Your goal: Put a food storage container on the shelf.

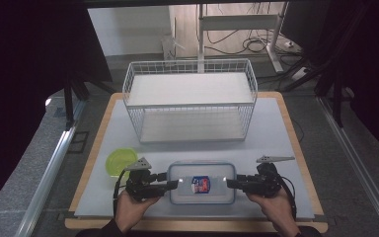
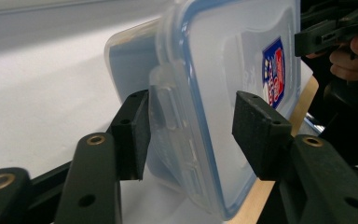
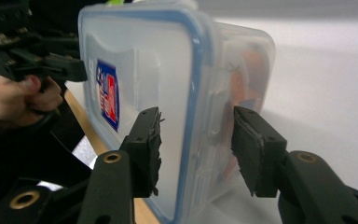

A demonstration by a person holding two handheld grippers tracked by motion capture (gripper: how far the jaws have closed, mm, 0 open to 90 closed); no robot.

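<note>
High view: fixed above the near edge of the pale, wood-rimmed counter (image 1: 276, 123), facing forward and down, far enough to take in the white wire basket shelf (image 1: 190, 98) at the back and the floor beyond. Left gripper view: riding on the left hand-held gripper (image 2: 191, 135), very close, looking across the clear rectangular plastic box with blue-rimmed lid (image 2: 233, 70) toward the right hand-held gripper (image 2: 335, 32). Right gripper view: mirrored, equally close, facing back along the same box (image 3: 158, 70) toward the left one (image 3: 42, 60). Shared by all three: box (image 1: 202, 183), both grippers, counter surface.
</note>
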